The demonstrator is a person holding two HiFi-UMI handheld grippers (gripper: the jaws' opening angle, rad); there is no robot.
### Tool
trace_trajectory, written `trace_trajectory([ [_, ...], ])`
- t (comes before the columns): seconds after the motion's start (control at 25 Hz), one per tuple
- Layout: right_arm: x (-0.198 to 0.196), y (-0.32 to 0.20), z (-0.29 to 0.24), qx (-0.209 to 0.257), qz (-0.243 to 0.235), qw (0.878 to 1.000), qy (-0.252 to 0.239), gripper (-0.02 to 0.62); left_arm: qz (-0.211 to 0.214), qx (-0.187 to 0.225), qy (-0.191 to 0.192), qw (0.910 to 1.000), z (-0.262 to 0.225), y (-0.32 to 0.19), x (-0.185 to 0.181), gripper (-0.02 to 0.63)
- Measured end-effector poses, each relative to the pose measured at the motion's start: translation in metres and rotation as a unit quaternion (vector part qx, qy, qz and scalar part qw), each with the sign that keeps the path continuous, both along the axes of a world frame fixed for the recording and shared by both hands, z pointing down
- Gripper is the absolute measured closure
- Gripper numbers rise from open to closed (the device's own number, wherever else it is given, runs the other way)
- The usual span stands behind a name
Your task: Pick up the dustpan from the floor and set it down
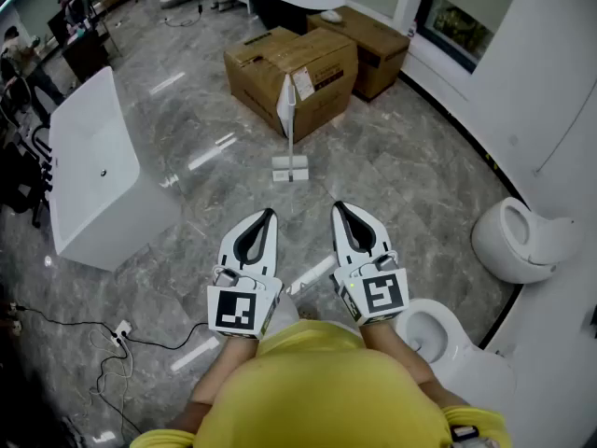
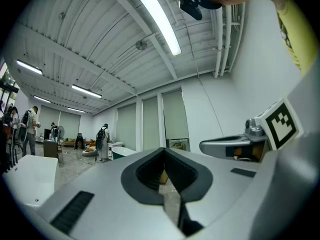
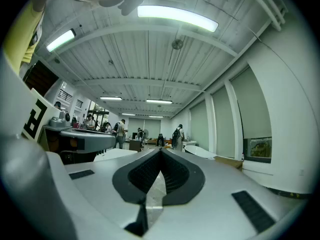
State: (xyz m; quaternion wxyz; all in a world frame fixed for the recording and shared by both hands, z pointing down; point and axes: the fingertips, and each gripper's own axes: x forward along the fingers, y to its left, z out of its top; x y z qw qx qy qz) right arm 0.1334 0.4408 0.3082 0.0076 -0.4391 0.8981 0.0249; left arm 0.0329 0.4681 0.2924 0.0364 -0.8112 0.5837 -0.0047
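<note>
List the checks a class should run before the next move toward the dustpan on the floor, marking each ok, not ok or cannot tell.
1. Dustpan in sight, standing on the floor in front of the cardboard box: ok.
2. Left gripper jaws apart for a grasp: not ok, shut and empty.
3. Right gripper jaws apart for a grasp: not ok, shut and empty.
4. Grippers at the dustpan: not ok, both are well short of it.
5. Floor between grippers and dustpan free of obstacles: looks ok.
6. Set-down spot decided: cannot tell.
</note>
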Motion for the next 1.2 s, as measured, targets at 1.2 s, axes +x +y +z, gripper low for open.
trace_trajectory([
  [1.2, -0.109, -0.281, 0.033, -0.024, 0.043, 0.999, 0.009, 0.472, 0.049, -0.008, 0.003, 0.9988, 0.012, -0.285, -0.112, 0.603],
])
